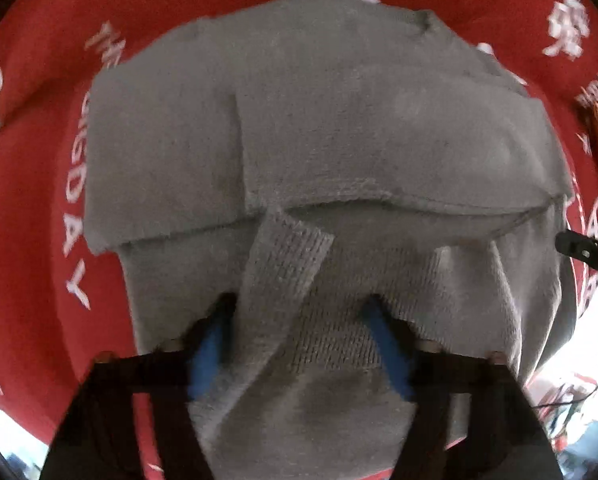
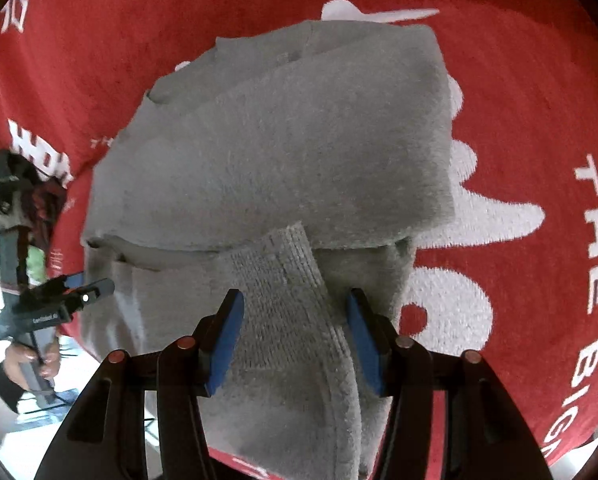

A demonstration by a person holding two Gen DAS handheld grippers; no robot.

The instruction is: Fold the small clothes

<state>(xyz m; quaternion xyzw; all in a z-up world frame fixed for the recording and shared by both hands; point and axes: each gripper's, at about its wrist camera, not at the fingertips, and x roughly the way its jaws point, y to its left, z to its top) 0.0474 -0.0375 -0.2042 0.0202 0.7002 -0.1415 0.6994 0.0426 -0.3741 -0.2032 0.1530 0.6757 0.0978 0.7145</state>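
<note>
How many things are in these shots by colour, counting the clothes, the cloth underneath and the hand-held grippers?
Grey: 1, the grey knit garment
Red: 1, the red printed cloth
Black with blue pads: 2, left hand-held gripper and right hand-held gripper
Total: 4

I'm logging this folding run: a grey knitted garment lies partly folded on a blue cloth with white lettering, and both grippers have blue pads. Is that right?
Not quite: the cloth under the grey garment is red, not blue, as the right wrist view shows plainly. The rest holds: its lettering is white, the garment lies partly folded on it, and the left gripper and right gripper both have blue pads.
</note>
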